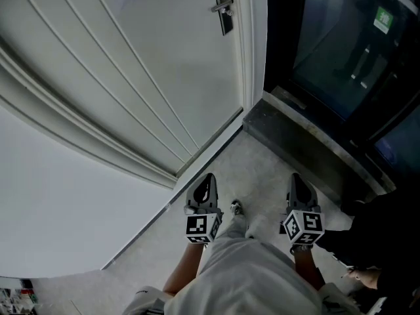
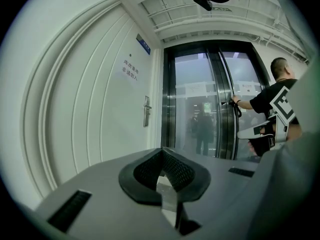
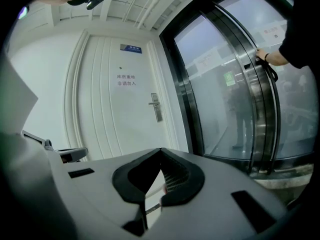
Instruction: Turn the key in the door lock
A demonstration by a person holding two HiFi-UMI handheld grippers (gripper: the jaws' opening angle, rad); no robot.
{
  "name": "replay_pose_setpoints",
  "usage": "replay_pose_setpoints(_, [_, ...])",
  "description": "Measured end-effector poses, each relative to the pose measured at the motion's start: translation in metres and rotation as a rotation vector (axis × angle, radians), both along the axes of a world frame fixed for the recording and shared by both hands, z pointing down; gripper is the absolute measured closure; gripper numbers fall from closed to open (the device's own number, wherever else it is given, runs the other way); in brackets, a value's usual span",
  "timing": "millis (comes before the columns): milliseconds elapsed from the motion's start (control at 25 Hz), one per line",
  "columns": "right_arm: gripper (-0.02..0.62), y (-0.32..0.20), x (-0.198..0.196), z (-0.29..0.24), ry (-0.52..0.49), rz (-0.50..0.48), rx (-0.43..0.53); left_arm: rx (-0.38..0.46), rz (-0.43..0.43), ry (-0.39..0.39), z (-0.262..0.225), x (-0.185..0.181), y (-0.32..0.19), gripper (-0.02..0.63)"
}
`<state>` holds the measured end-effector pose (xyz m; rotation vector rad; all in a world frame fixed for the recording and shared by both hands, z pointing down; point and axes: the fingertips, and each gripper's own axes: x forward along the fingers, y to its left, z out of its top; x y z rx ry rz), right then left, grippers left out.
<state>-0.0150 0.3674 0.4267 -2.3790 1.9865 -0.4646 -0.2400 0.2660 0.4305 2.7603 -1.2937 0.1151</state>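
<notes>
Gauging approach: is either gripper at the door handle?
No: the left gripper and right gripper are over the floor, well short of the door handle.

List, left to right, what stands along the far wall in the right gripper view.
white door → lock plate with lever handle → black door frame → glass sliding door → person's hand gripping that door's handle

Floor point(image 1: 262, 169) up to white door point(image 1: 151, 64) lies open; glass doors point(image 1: 335, 51) & person point(image 2: 272, 104) bound rt side.
</notes>
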Motion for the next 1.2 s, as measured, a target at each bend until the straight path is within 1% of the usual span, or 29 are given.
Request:
replay_pose_setpoints(200, [0.592,-0.050,0.014,-0.002,0.007,0.009,-0.012,-0.015,0.025,0.003,0.002,0.024,-0.056,0.600])
replay_pose_setpoints(320, [0.592,-0.077,0.026,-0.005,0.010,0.036,-0.010,0.001,0.056,0.007,-0.004,0.040,-0.087,0.600])
replay_pose_setpoints(440, [0.592,-0.102,0.034,-0.009,0.016,0.054,-0.005,0.013,0.072,0.013,-0.009,0.049,-0.115,0.600])
replay_pose_setpoints(640, [0.592,-0.138,0.033,-0.012,0.026,0.050,0.011,0.009,0.061,0.014,-0.008,0.050,-0.155,0.600])
replay_pose_setpoints(800, [0.593,-0.156,0.035,-0.009,0.027,0.055,0.012,0.025,0.059,0.025,-0.012,0.053,-0.178,0.600])
replay_pose_setpoints(1040, [0.592,-0.174,0.052,-0.001,0.022,0.063,-0.004,0.012,0.045,0.018,-0.006,0.064,-0.198,0.600])
replay_pose_setpoints(1200, [0.592,-0.202,0.067,0.001,0.017,0.036,-0.008,0.005,0.008,0.015,-0.004,0.072,-0.218,0.600])
